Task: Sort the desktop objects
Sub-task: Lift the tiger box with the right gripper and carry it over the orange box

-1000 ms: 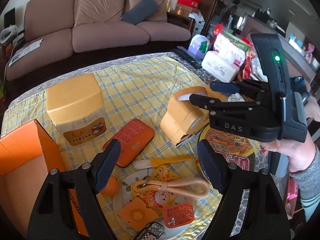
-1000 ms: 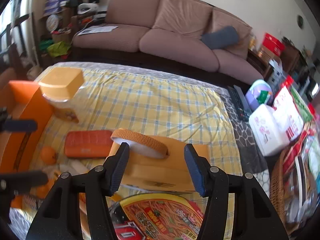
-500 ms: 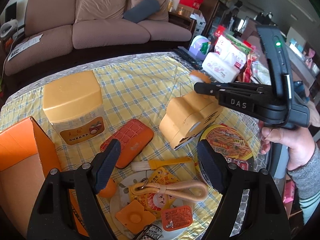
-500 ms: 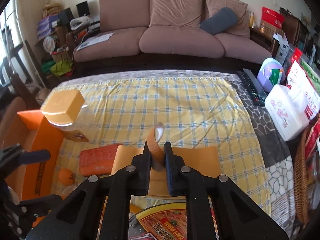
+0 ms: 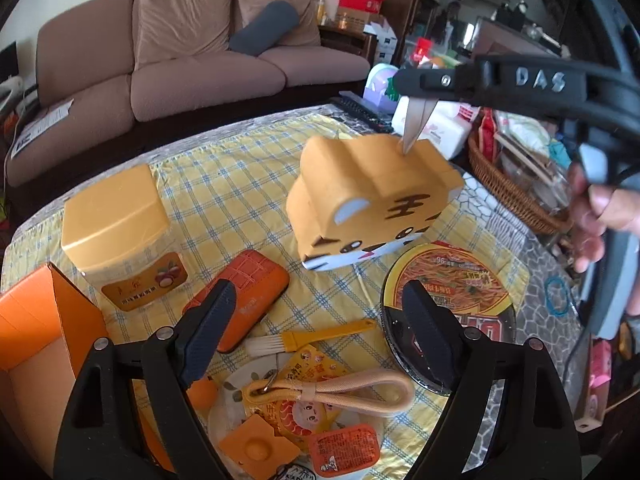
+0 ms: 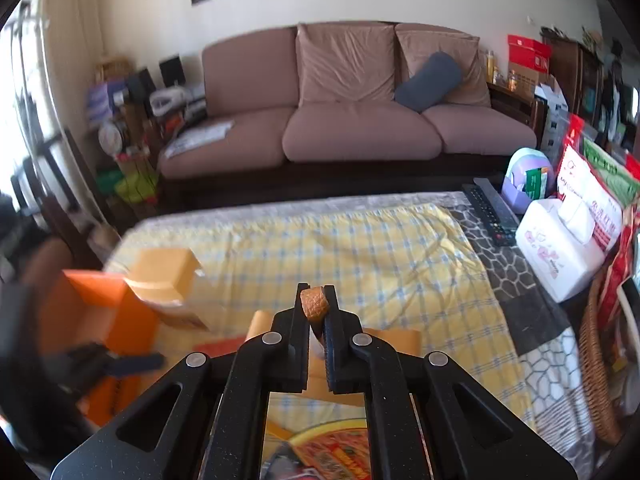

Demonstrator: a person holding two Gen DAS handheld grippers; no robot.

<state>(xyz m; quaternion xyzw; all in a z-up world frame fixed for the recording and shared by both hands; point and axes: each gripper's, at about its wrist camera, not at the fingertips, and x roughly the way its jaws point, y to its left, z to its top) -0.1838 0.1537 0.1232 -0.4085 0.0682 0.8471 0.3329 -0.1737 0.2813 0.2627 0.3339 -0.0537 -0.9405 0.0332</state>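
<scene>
Nearest my left gripper (image 5: 316, 328): jaws opening, nothing between them; below lie a beige looped strap (image 5: 340, 390) and orange sauce packet (image 5: 344, 450).
Change: my right gripper (image 6: 318, 312), spread a second ago, now pinches the orange textured handle (image 6: 315, 309); the tiger-faced orange box (image 5: 372, 204) hangs tilted, clear of the yellow checked table (image 5: 248, 184).
Meaning: box ready for sorting, I judge.
Writing: "DAS" on right gripper; noodle bowl (image 5: 448, 304) lettering unreadable.

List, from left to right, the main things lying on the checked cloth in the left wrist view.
Orange box → yellow-lidded jar → orange case → yellow brush → noodle bowl → wicker basket, off the cloth's right edge.
</scene>
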